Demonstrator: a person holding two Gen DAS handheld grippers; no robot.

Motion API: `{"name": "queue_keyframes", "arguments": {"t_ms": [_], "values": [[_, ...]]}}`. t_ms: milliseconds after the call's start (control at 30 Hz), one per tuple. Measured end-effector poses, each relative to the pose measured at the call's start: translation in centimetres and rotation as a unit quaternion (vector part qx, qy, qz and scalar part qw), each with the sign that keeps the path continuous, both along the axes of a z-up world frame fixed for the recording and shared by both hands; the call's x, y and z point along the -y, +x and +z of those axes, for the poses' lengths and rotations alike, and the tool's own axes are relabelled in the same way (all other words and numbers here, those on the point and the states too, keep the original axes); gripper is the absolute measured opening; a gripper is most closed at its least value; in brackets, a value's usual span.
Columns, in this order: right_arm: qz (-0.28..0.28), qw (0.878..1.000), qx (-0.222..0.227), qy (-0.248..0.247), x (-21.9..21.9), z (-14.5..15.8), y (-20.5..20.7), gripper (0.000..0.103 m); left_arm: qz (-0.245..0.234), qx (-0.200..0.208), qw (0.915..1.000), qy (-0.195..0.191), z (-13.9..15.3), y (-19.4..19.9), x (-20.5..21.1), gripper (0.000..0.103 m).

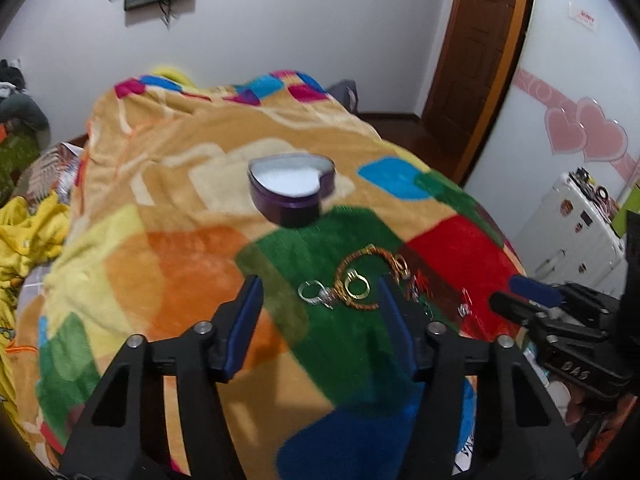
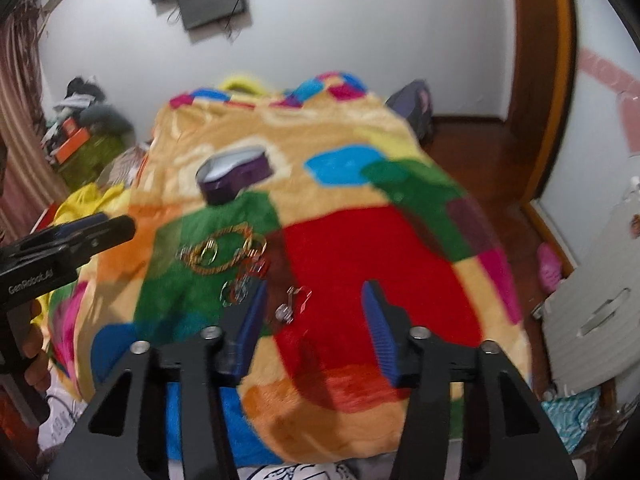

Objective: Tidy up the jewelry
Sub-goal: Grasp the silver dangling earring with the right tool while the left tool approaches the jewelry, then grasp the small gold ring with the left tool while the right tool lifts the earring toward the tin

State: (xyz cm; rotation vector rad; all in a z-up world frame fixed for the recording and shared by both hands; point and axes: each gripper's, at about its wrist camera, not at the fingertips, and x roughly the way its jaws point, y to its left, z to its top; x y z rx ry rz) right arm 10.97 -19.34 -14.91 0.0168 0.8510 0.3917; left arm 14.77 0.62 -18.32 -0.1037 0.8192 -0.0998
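Your left gripper (image 1: 320, 300) has its 2 blue-padded fingers (image 1: 244, 320) apart with nothing between them, hanging over the green patch of the patchwork blanket (image 1: 168, 208) on the near side of the jewelry pile (image 1: 356, 284). Your right gripper (image 2: 312, 312) also has its 2 fingers (image 2: 380, 328) spread and empty, over the red patch, with 1 silver earring (image 2: 290, 304) lying on the blanket just inside its left finger. Beyond the pile, farther up the blanket, sits 1 purple heart-shaped box (image 1: 291, 186), open, with a white lining. In the pile you can count 1 gold bracelet (image 1: 370, 276), 1 gold ring (image 1: 357, 286) lying inside the bracelet's loop, and 1 silver ring (image 1: 311, 292) just left of it; the smaller red and silver pieces to its right are too blurred to count. Only the left wrist view shows the box's white inside, 2 pink hearts (image 1: 586, 130) on the wall and 1 white suitcase (image 1: 572, 224). Only the right wrist view shows the lone earring clearly, 1 striped curtain (image 2: 20, 120) and your hand (image 2: 34, 360) under the left gripper's handle.
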Motion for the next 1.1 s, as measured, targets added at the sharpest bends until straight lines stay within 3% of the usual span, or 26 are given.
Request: {"name": "queue_keyframes", "arguments": {"t_ms": [200,367,667,1033,1100], "values": [[0.038,0.998,-0.049,0.014,-0.7,-2.1,0.3,0.020,-0.030,-0.027,0.9991,-0.015,-1.3,0.5,1.0,0.038],[0.045,0.997,-0.058,0.020,-1.0,-2.6,1.0,0.010,-0.057,-0.044,0.9970,-0.030,-2.0,0.9,2.2,0.036],[0.036,0.998,-0.049,0.021,-0.2,-2.3,1.3,0.009,-0.104,-0.068,0.9916,-0.035,-3.1,1.5,5.0,0.036],[0.014,0.999,-0.038,0.031,1.2,-1.4,1.7,0.009,-0.114,-0.071,0.9908,-0.010,-4.4,2.3,7.2,0.036],[0.012,0.999,-0.037,0.031,1.3,-1.4,1.7,0.009,-0.114,-0.070,0.9909,-0.010,-4.4,2.3,7.3,0.029]]}}
